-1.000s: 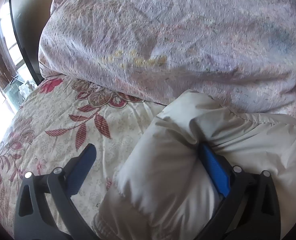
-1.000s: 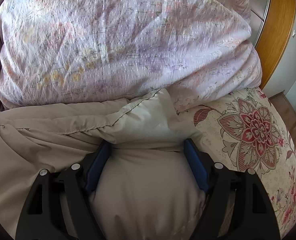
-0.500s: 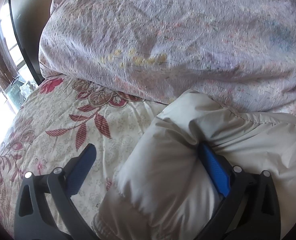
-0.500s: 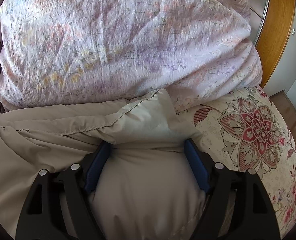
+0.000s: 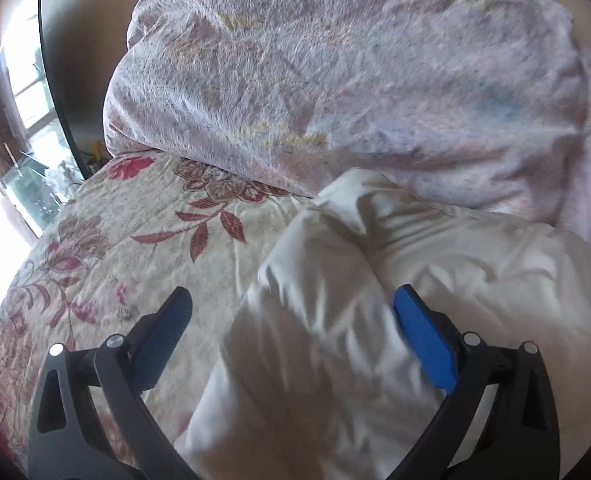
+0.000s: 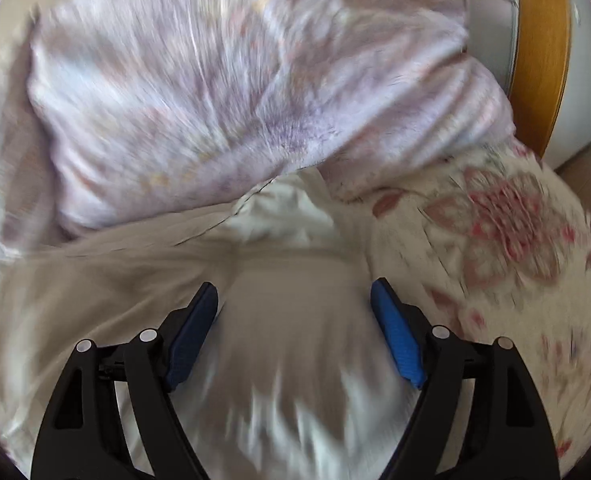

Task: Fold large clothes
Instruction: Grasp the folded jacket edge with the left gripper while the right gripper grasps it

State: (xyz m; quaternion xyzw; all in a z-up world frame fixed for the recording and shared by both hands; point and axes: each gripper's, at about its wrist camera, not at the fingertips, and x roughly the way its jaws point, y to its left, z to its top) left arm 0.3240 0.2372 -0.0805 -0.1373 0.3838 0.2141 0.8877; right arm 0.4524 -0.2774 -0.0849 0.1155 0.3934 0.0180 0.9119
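A beige padded garment point(image 5: 375, 280) lies folded on the floral bedspread point(image 5: 135, 240), its far edge against a bunched pale purple quilt point(image 5: 335, 80). My left gripper point(image 5: 291, 312) is open, with the garment's left end between its blue pads point(image 5: 423, 340). In the right wrist view the same garment point(image 6: 295, 320) fills the gap of my right gripper point(image 6: 295, 304), which is open around its right end. That view is motion-blurred. The garment's underside is hidden.
The purple quilt point(image 6: 215, 100) rises like a wall behind the garment. A window point(image 5: 11, 120) and dark frame stand far left. A wooden door frame point(image 6: 543, 60) stands far right. Floral bedspread point(image 6: 515, 240) lies to the right.
Both grippers have drawn back and lifted off the garment; the fabric between the pads sits lower and looser. The right view has tilted and blurred with fast motion.
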